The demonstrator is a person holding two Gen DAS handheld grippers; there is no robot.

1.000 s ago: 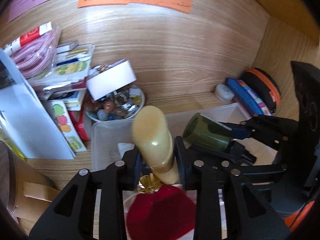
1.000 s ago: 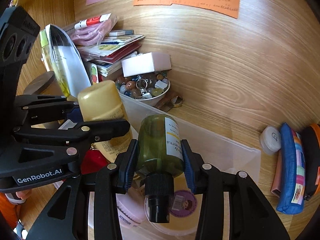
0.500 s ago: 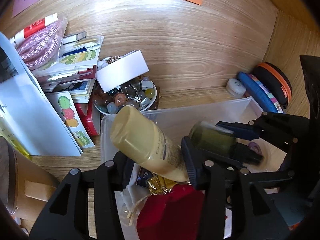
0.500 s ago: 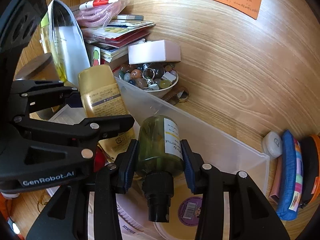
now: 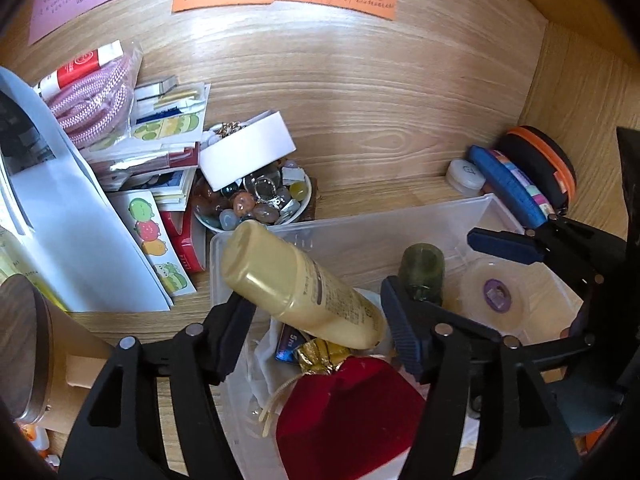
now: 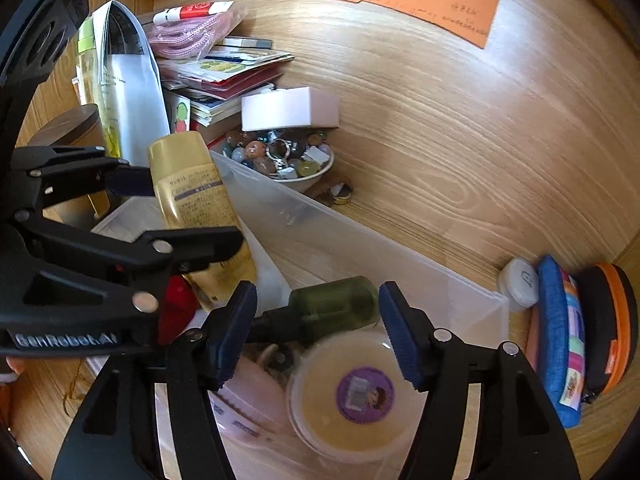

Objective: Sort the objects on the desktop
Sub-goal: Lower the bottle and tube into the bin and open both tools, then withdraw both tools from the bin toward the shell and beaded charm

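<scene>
A clear plastic bin [image 5: 492,204] [image 6: 360,236] lies under both grippers. A yellow bottle [image 5: 304,288] [image 6: 188,188] leans in the bin, its base up against the bin's far left corner. My left gripper [image 5: 316,332] [image 6: 192,210] straddles it, and its jaws are opening, pads off the bottle. A dark green spray bottle [image 6: 336,304] [image 5: 422,270] lies on its side in the bin, black nozzle to the left. It lies between the opening jaws of my right gripper [image 6: 318,332], which do not press on it.
In the bin lie a red velvet pouch [image 5: 348,412] and a round tub with a purple label [image 6: 364,392]. A bowl of stones [image 5: 256,204] under a white box [image 5: 244,156] stands behind it. Booklets [image 5: 160,160] pile at the left. A blue pencil case [image 6: 556,340] leans at the right.
Both pairs of jaws have opened. The yellow bottle tipped from upright to leaning left, out of the left grip. The green bottle left the right grip and fell onto its side in the bin.
</scene>
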